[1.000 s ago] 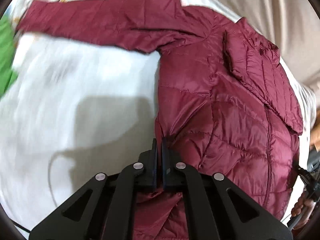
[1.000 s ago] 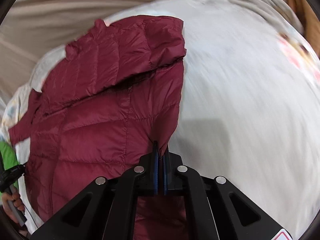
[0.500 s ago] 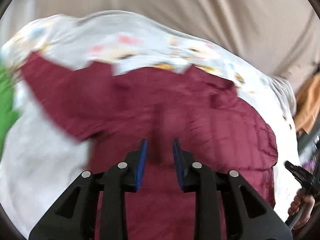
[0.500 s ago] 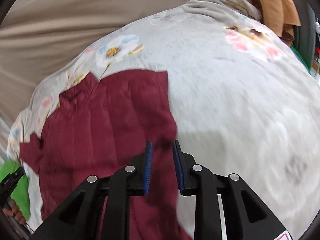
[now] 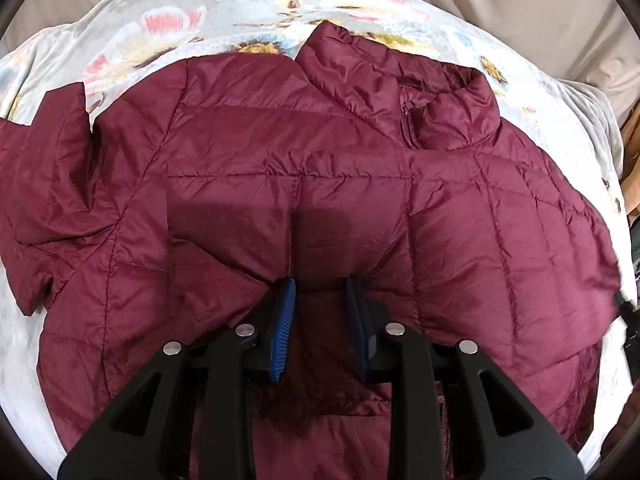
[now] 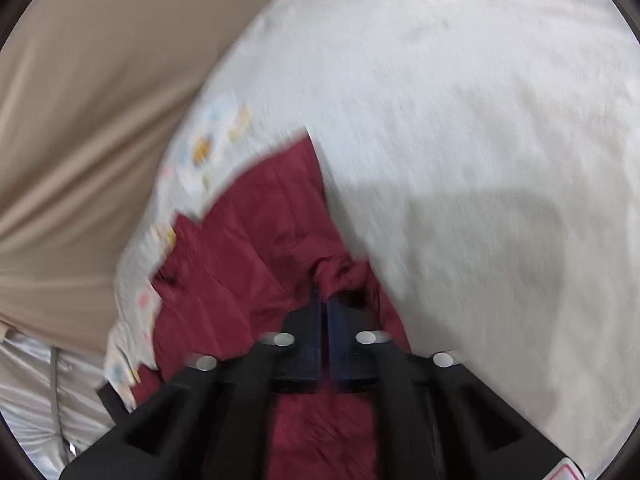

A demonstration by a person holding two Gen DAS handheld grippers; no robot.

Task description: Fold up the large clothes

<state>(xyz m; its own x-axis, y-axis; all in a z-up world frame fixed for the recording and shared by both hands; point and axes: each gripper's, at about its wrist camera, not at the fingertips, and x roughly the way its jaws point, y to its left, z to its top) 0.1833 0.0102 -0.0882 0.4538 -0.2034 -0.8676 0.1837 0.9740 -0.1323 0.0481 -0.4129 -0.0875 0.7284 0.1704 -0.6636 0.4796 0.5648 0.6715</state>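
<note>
A maroon quilted jacket lies spread on the floral bed cover, collar at the far side and one sleeve out to the left. My left gripper hovers over the middle of the jacket's body, jaws apart with only the fabric lying beneath them. In the blurred right wrist view, my right gripper is shut, with a bunched fold of the jacket gathered at its fingertips near the jacket's right edge.
The pale bed cover stretches wide to the right of the jacket. Beige draped fabric borders the bed at the far side and left. Orange cloth shows at the right edge of the left wrist view.
My left gripper let go of the jacket's hem, opened and moved over its body. My right gripper opened, shifted along the jacket's edge and shut again on bunched fabric.
</note>
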